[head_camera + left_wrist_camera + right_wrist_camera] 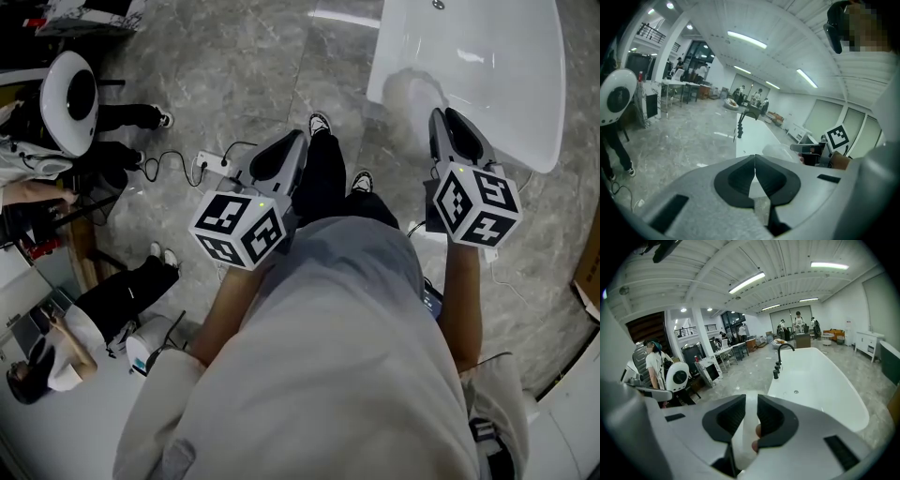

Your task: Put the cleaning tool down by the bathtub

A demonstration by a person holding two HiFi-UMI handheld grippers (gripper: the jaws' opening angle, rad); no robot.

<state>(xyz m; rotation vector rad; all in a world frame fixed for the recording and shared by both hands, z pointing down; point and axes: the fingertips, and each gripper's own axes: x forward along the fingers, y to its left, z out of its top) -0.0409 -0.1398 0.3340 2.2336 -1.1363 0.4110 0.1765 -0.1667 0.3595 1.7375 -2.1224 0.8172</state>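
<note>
1. First, nearest the person's body, the left gripper [296, 142] has its jaws pressed together with nothing between them.
2. Just beside it, the right gripper [749, 401] is clamped on the cleaning tool [411, 94], a pale, hazy white thing whose kind I cannot make out. A white strip of it runs down between the pads.
3. The tool's long axis follows the line of those jaws, so it points away from the person. It hangs over the near left corner of the bathtub [530, 122]; whether it touches the rim I cannot tell.
4. The bathtub is white and stands on a grey marble floor [234, 56]. Its basin shows a small round fitting [796, 392] on the inner wall.
5. A black faucet [780, 357] stands at the far left rim, its spout arching over the basin.
</note>
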